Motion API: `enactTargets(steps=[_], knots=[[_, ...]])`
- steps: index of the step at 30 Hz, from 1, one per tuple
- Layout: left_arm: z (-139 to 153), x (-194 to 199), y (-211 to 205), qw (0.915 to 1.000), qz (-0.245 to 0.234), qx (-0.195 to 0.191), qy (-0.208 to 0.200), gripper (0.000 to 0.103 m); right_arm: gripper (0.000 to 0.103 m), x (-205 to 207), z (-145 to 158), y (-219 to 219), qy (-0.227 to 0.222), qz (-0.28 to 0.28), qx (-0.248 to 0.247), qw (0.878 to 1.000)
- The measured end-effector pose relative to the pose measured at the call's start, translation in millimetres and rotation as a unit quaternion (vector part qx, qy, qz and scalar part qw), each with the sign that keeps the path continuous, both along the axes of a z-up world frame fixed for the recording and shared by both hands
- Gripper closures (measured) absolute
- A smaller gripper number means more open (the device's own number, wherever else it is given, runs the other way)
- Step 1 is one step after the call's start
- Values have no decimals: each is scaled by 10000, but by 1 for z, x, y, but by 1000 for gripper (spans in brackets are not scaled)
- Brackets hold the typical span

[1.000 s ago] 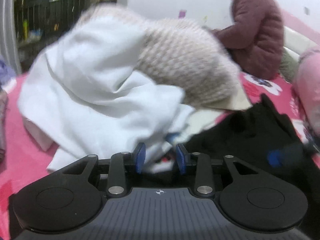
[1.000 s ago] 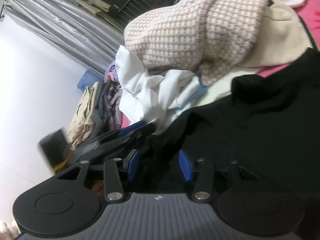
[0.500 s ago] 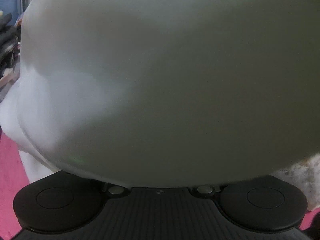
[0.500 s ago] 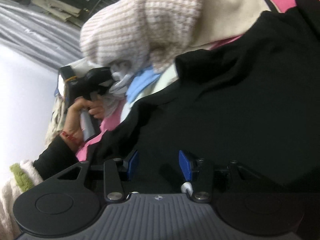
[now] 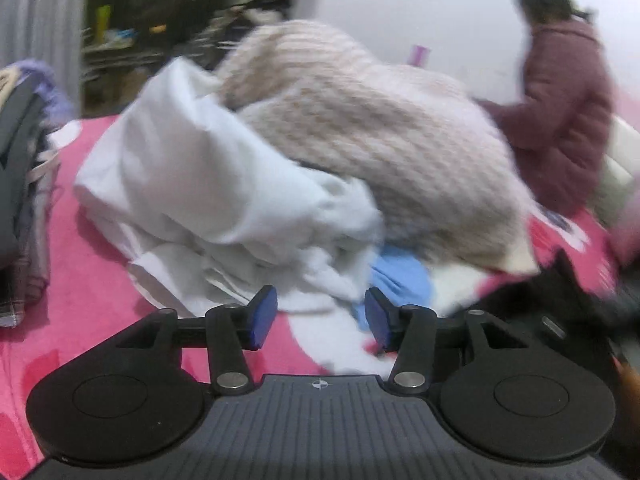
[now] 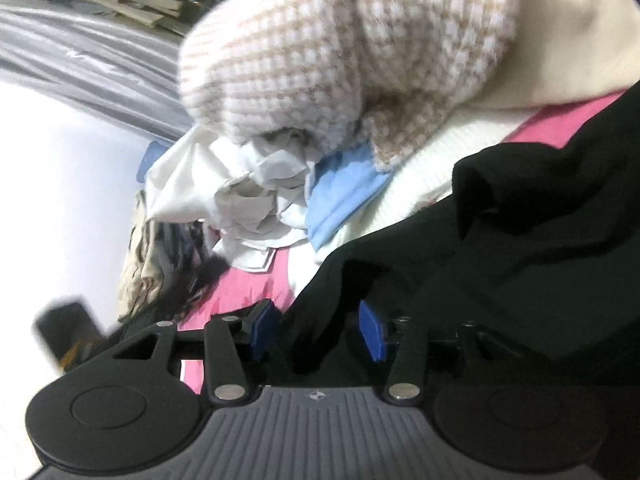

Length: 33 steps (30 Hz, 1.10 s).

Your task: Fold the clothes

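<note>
A heap of clothes lies on the pink bed cover (image 5: 92, 304): a crumpled white garment (image 5: 200, 200), a beige-and-white knit sweater (image 5: 380, 140) on top, and a light blue piece (image 5: 400, 276) under it. My left gripper (image 5: 320, 316) is open just in front of the white garment and holds nothing. A black garment (image 6: 500, 260) spreads to the right of the heap. My right gripper (image 6: 318, 330) is open, with a fold of the black garment's edge lying between its fingers. The knit sweater (image 6: 320, 60) and white garment (image 6: 248, 200) lie beyond it.
A person in a maroon jacket (image 5: 560, 120) sits at the far right of the bed. A stack of mixed clothes (image 5: 20, 200) lies at the left edge, also seen as the clothes stack (image 6: 160, 264). A cream garment (image 6: 560, 40) lies behind the sweater. Cluttered shelves (image 5: 160, 20) stand beyond.
White cloth filled the left view half a second ago; the left gripper has since pulled back and its jaws stand wider. The right view shifted slightly over the black garment.
</note>
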<state>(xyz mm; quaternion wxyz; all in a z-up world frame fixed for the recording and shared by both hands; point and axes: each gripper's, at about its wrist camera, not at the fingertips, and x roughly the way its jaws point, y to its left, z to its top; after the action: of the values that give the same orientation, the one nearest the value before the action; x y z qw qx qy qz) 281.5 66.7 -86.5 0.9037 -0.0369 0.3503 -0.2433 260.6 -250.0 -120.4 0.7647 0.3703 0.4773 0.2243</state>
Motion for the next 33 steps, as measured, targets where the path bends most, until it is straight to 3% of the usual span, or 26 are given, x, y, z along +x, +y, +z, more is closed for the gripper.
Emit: enactTargets(steps=[3,7,10,12,16,18,20,22,25,28,30,33], knots=[[-9,-3,-6,9977,-665,146,65,43,50,15,-8,5,208,-83,60,9997],[-33,-2,-20,9940,-913,569,182,43,51,33,-24,11,342,-131,106,9993],[-45,2,-14,9948,-880,181,485,63,72,39,-24,14,219,-132,146,9996],[-48,1,-1,9947,-724,-262,685,71,74,38,-18,12,1,-189,316,9993],[-61,17,21,9892,59,-1045,1025,76,74,47,-19,9,-186,-491,685,9963],[-65,21,30,9863,389,-1192,1076,76,72,53,-27,5,-133,-694,912,9933],[-67,23,38,9825,643,-1334,1133,76,66,60,-42,0,52,-912,1197,9886],[-66,22,41,9818,720,-1350,1127,76,55,63,-50,-5,193,-1061,1426,9839],[-61,18,42,9830,628,-1354,1072,66,48,63,-54,-14,299,-1214,1690,9777],[-51,12,32,9894,139,-1196,806,48,37,62,-56,-23,383,-1337,1905,9718],[-46,8,20,9932,-212,-973,608,36,33,60,-46,-23,261,-1148,1676,9788],[-47,3,-1,9968,-550,-452,369,39,33,55,-30,-21,58,-751,1327,9883]])
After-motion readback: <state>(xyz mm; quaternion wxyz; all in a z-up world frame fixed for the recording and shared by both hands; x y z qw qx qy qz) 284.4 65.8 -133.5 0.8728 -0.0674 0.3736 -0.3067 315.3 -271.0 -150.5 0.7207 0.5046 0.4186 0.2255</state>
